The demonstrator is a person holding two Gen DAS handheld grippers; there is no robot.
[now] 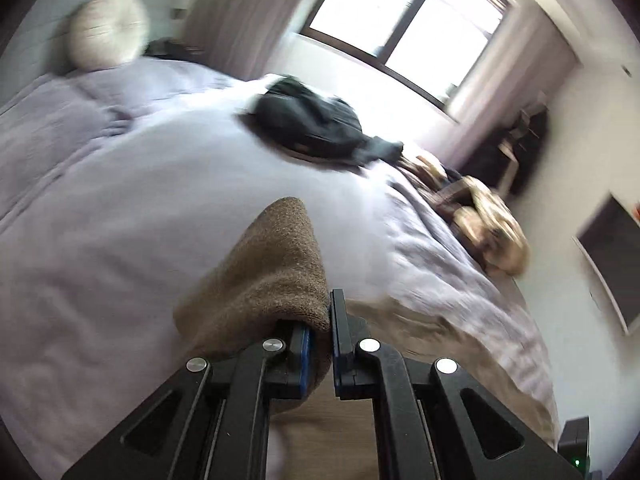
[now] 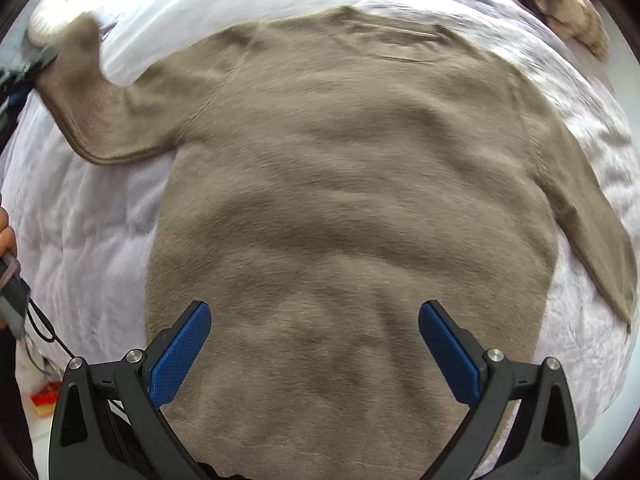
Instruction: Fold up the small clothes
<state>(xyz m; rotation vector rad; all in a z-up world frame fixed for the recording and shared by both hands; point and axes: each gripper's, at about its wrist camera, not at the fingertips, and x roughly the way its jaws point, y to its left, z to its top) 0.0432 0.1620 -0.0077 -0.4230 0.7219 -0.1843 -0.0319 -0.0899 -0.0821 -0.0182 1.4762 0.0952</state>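
Observation:
A small taupe fleece sweater [image 2: 352, 200] lies spread flat on a lavender bed cover [image 2: 80, 232], neck away from me. Its left sleeve [image 2: 92, 112] is lifted toward the upper left, where my left gripper [image 2: 38, 62] pinches the cuff. In the left wrist view that left gripper [image 1: 320, 344] is shut on the brown sleeve cuff [image 1: 272, 272], which bulges up over the left finger. My right gripper [image 2: 314, 340] hangs open above the sweater's lower body, blue pads wide apart, nothing between them. The right sleeve [image 2: 592, 232] lies flat.
A pile of dark clothes [image 1: 316, 124] and a tan patterned garment [image 1: 480, 220] lie farther along the bed cover [image 1: 120, 220]. A round cream cushion [image 1: 108, 32] sits by the headboard. A window [image 1: 404, 20], a wall screen [image 1: 616, 256] and a person's hand [image 2: 6, 228] at the left edge also show.

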